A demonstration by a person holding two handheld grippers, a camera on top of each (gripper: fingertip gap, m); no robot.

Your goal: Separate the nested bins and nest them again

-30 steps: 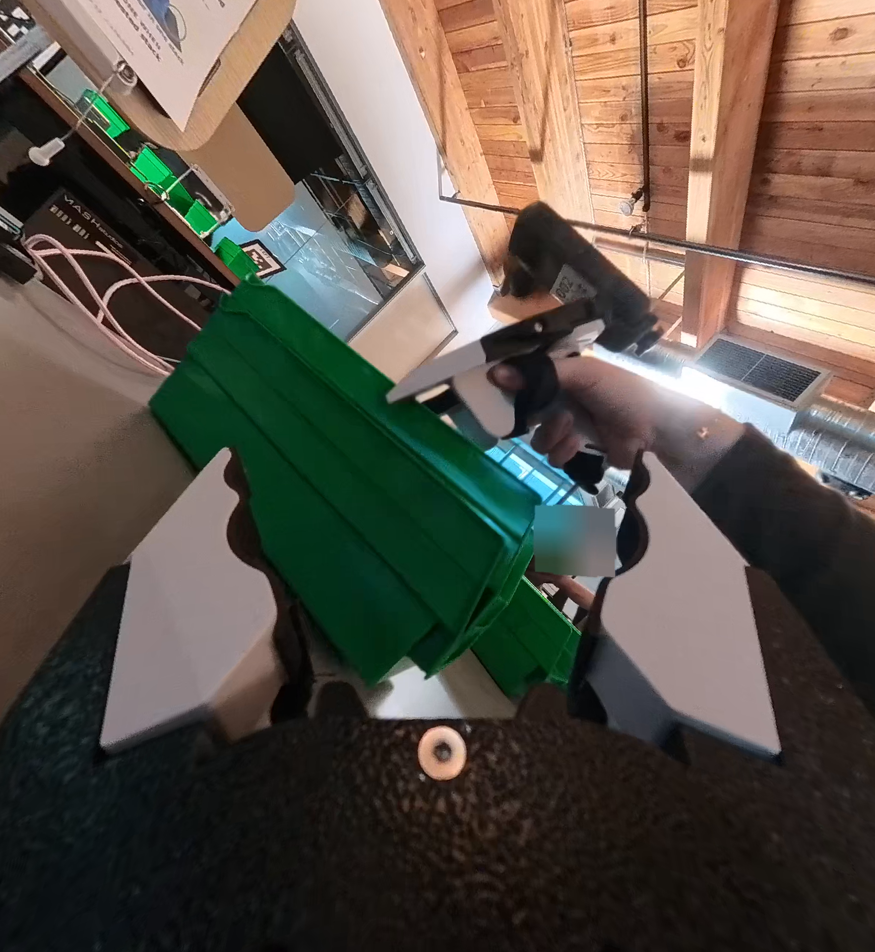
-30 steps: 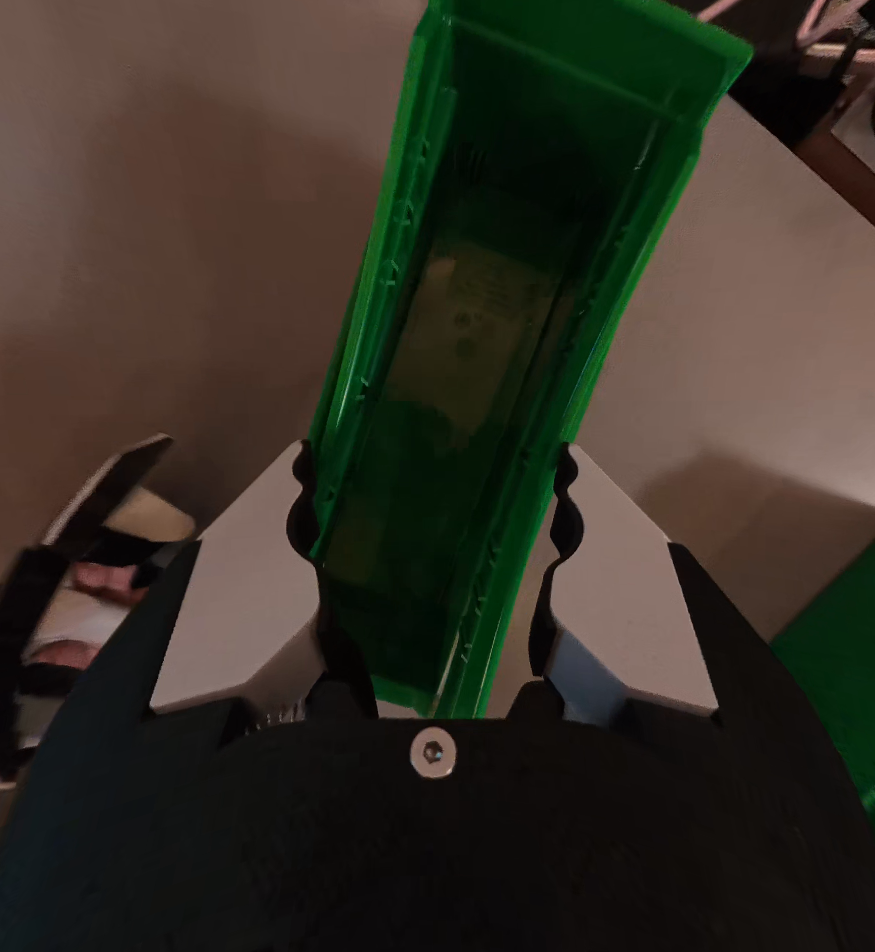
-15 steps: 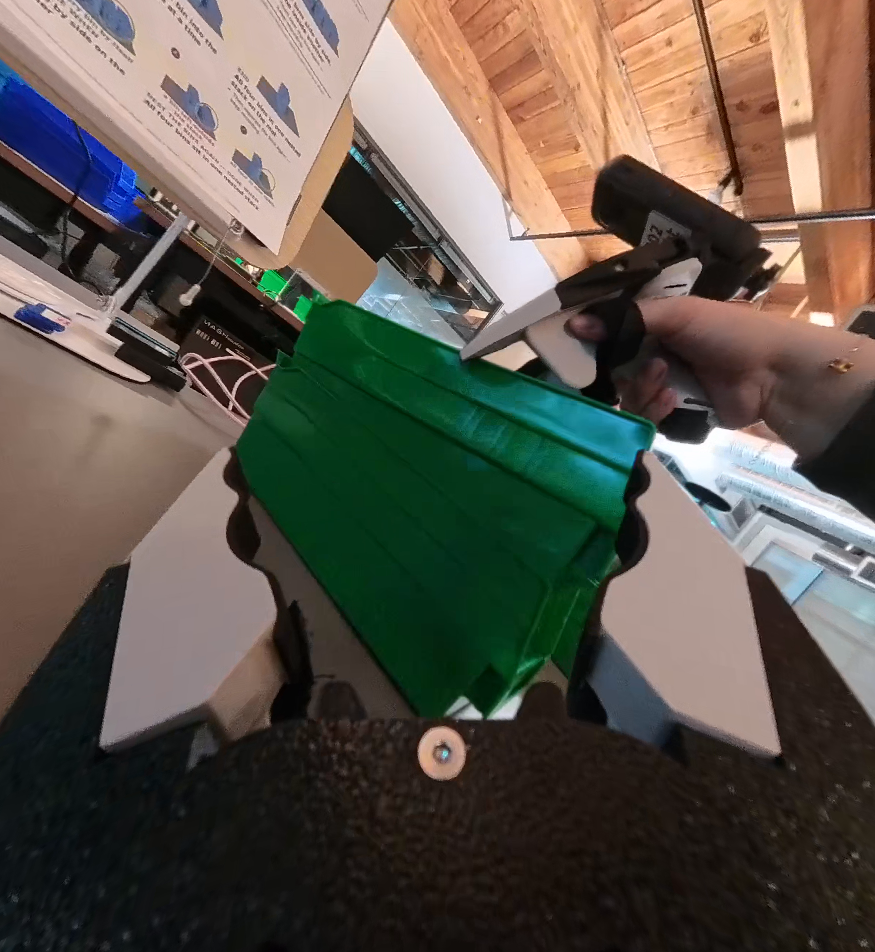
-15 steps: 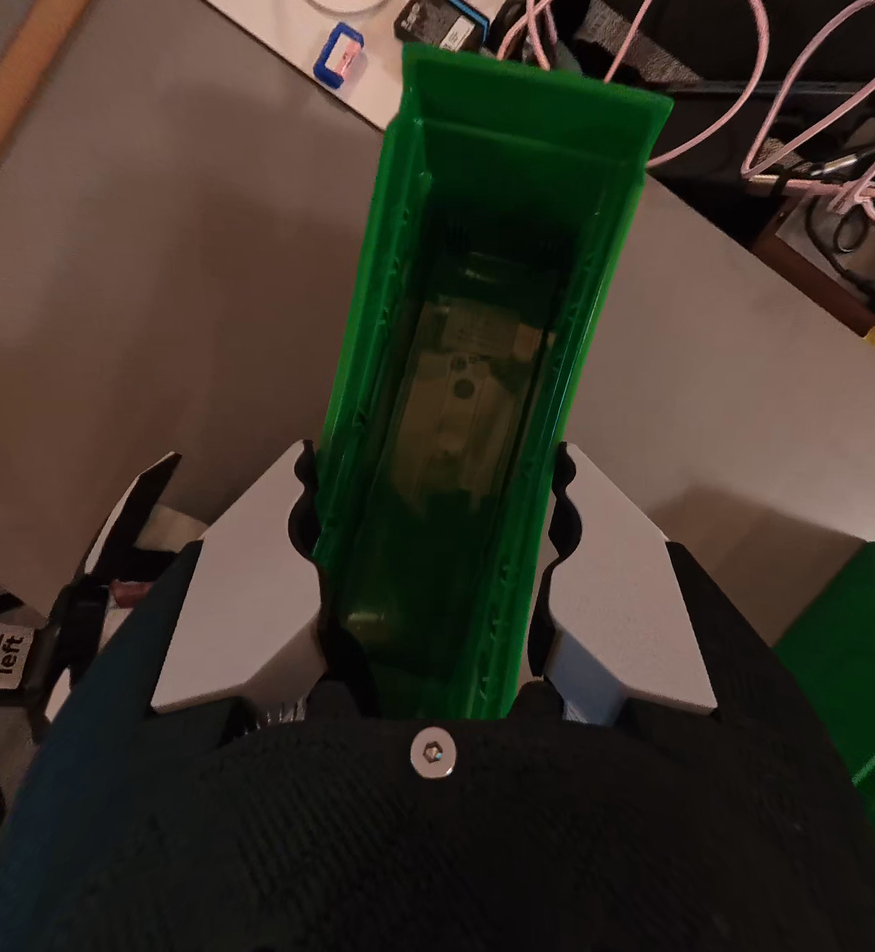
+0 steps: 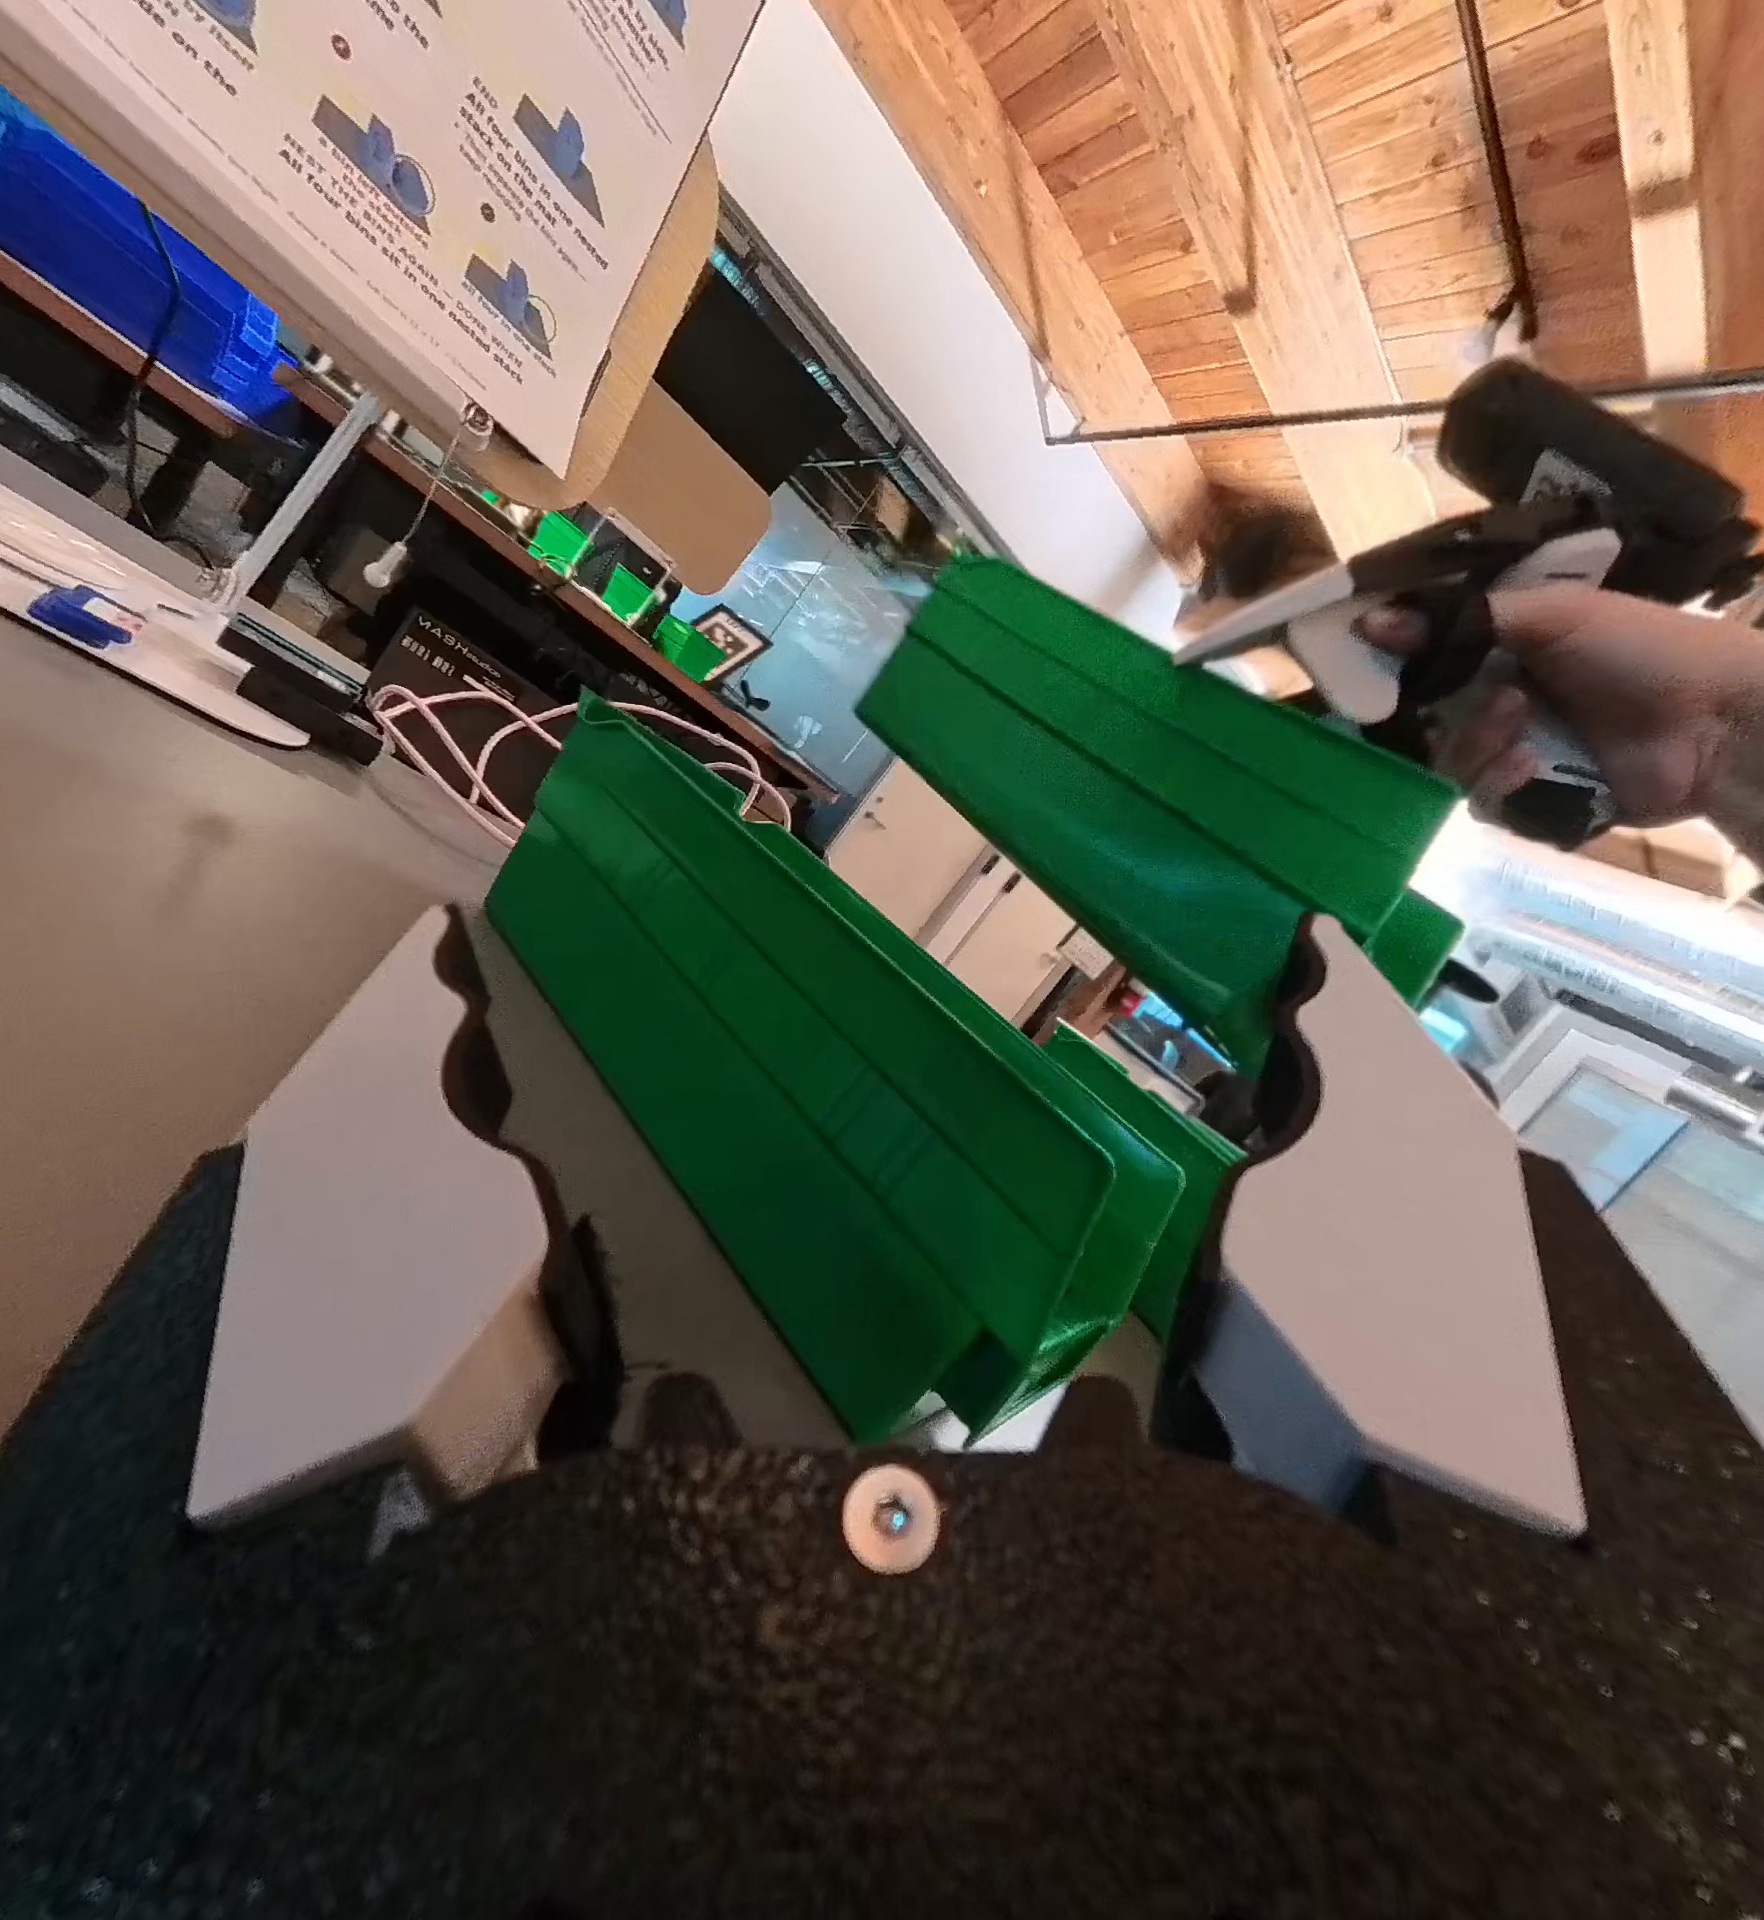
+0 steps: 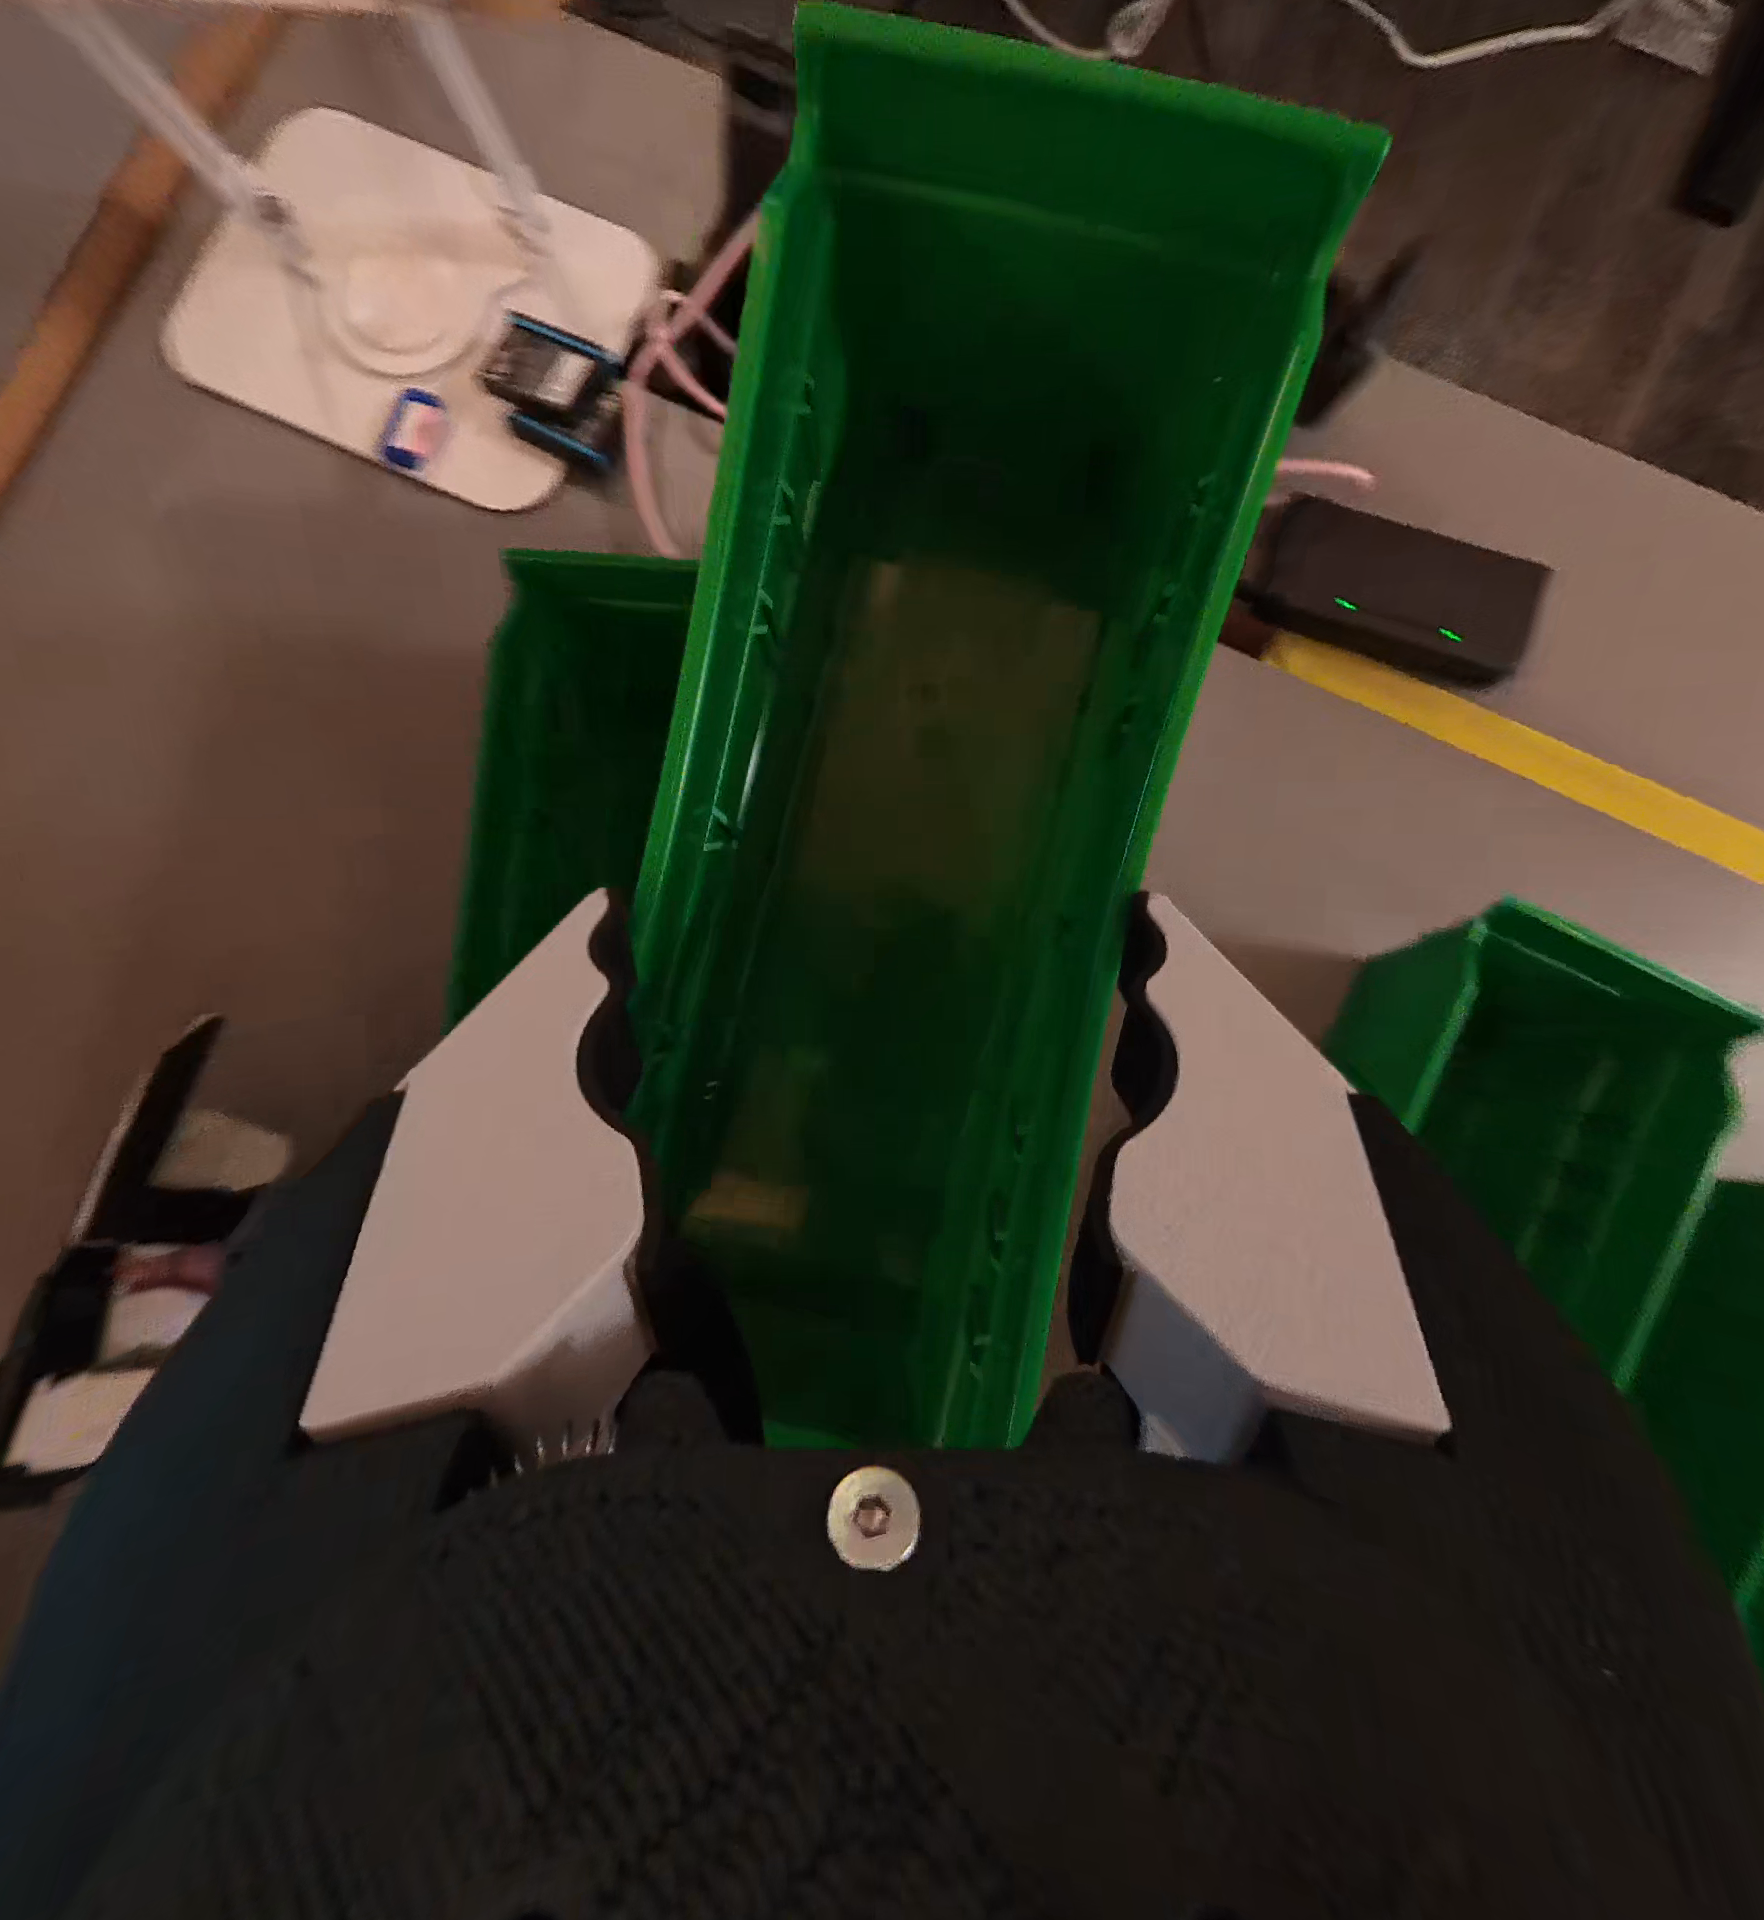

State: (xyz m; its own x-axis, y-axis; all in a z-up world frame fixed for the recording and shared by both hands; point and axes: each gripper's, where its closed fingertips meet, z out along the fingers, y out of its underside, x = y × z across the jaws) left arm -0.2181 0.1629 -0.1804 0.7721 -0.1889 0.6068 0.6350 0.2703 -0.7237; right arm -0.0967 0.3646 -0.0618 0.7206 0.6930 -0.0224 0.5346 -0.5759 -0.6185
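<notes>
Right claw (image 6: 873, 1143) clamping green bin (image 6: 961, 675), lifting it clear, up and away from stack. Left claw (image 5: 878, 1174) clamping remaining nested bins (image 5: 805, 1091), tilted just ahead of its fingers. Half second ago both claws gripping one joined stack; now gap showing between lifted bin (image 5: 1148, 769) and rest. One more bin freed, I judge. Another bin (image 6: 1564, 1122) sitting on table (image 6: 182, 779), right of right claw.

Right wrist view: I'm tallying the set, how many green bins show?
3. Held bin in the right gripper; left bin behind it; right bin standing apart at right. Others may be nested in the left bin or cut off at lower right.
</notes>
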